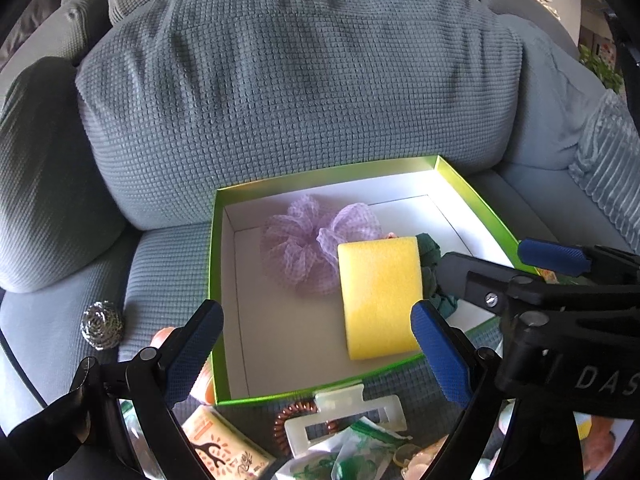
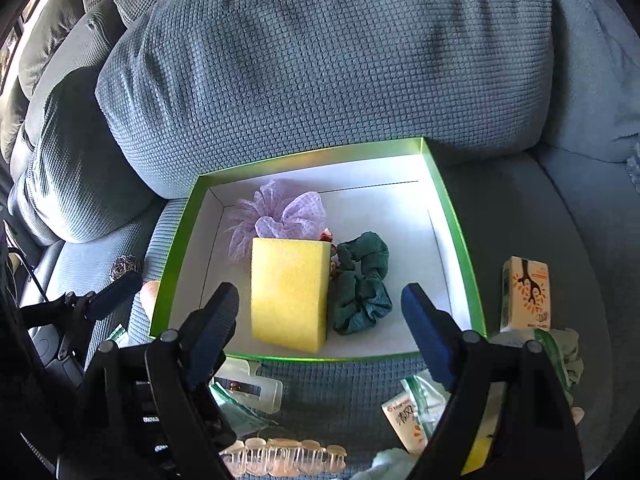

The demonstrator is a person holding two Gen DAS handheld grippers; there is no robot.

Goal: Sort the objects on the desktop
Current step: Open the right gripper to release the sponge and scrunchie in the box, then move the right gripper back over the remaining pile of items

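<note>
green-rimmed box (image 2: 452,216): yellow sponge (image 2: 288,292) inside, left floor bare. left gripper (image 1: 316,340), right gripper (image 2: 320,316) both released, empty. steel scourer (image 1: 102,324) clear only in left view.

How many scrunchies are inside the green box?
2: the purple scrunchie lies at the back, the dark green scrunchie right of the yellow sponge. Others may hide underneath.
</note>
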